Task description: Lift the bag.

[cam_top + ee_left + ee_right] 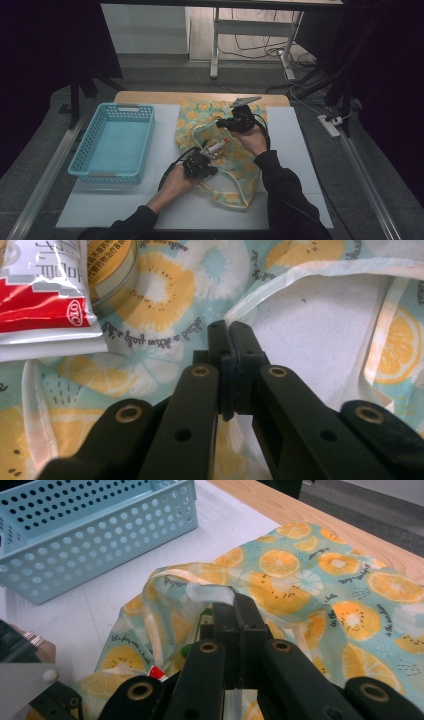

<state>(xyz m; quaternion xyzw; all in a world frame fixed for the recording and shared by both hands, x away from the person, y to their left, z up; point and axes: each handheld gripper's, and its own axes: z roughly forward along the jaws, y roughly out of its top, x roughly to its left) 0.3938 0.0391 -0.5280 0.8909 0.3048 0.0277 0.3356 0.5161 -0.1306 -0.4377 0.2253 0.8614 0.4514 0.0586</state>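
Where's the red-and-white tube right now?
High view: the red-and-white tube lies on the fruit-print bag mid-table, between the left gripper and right gripper, right of the blue basket.

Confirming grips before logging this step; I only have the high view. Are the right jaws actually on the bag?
Observer: Yes. The right gripper is shut on the pale handle strap of the fruit-print bag.
Operator: Left one?
Observer: The left gripper is shut, with its tips at the bag's white-trimmed edge. I can't tell if fabric is pinched.
Operator: What's the small thing between them?
Observer: A white-and-red packet marked OTC, beside a yellow tin, both lying on the bag.
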